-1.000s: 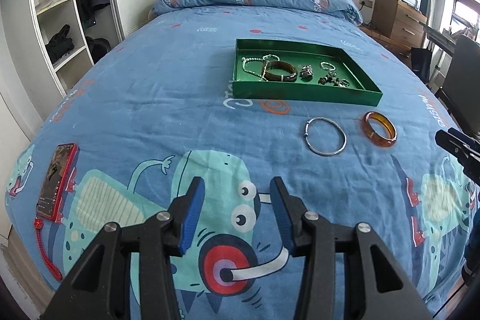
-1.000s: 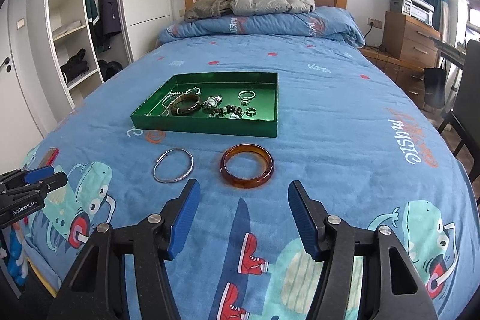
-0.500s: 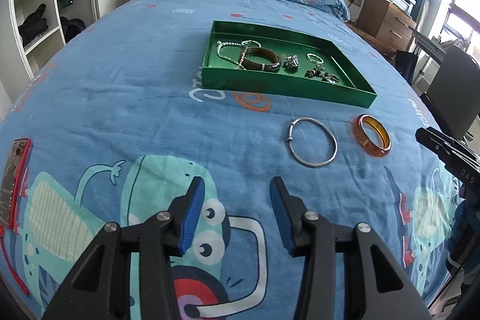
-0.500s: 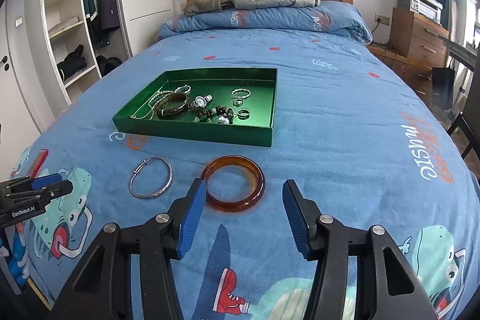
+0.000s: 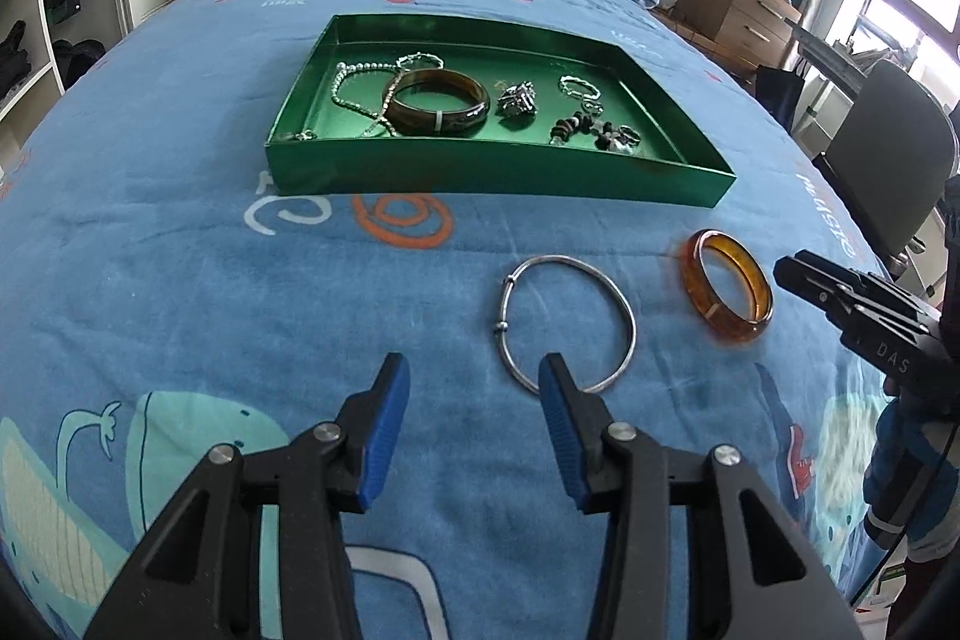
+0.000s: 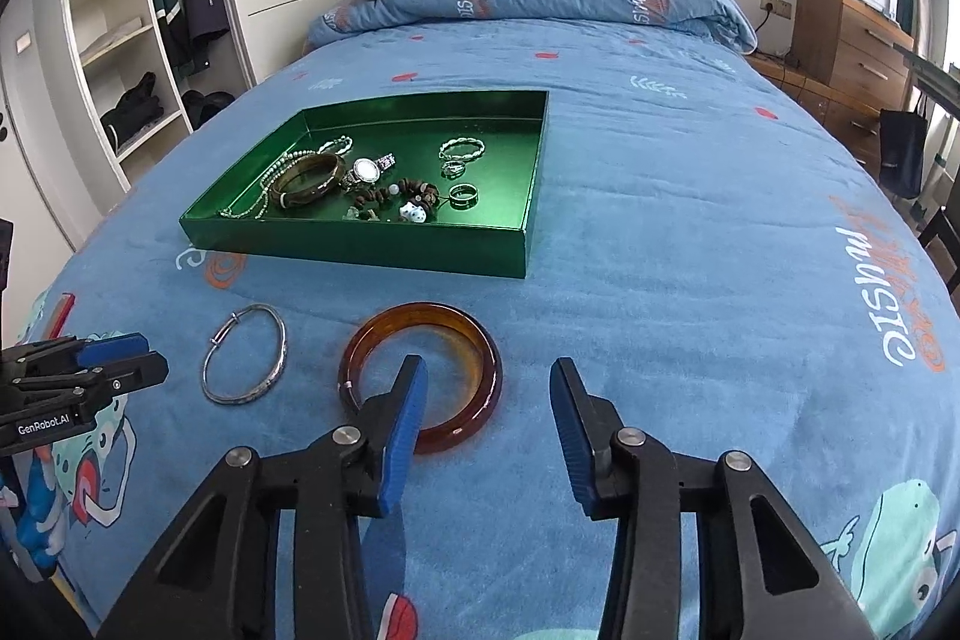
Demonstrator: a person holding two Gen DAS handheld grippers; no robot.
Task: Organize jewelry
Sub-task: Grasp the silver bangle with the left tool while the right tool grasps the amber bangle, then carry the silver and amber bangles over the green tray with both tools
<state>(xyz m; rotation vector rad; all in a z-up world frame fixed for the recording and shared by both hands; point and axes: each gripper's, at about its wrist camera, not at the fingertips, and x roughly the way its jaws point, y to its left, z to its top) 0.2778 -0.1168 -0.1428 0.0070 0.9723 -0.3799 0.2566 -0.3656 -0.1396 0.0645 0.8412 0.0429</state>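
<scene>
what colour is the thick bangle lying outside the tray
Translucent amber-orange bangle, clearest in the right wrist view.

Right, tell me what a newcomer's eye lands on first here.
The shiny green rectangular tray in the middle of the blue cartoon-print bedspread, with jewelry scattered inside. Just in front of it lie a thin silver wire bangle and a translucent amber bangle, each before an open blue-padded gripper.
</scene>
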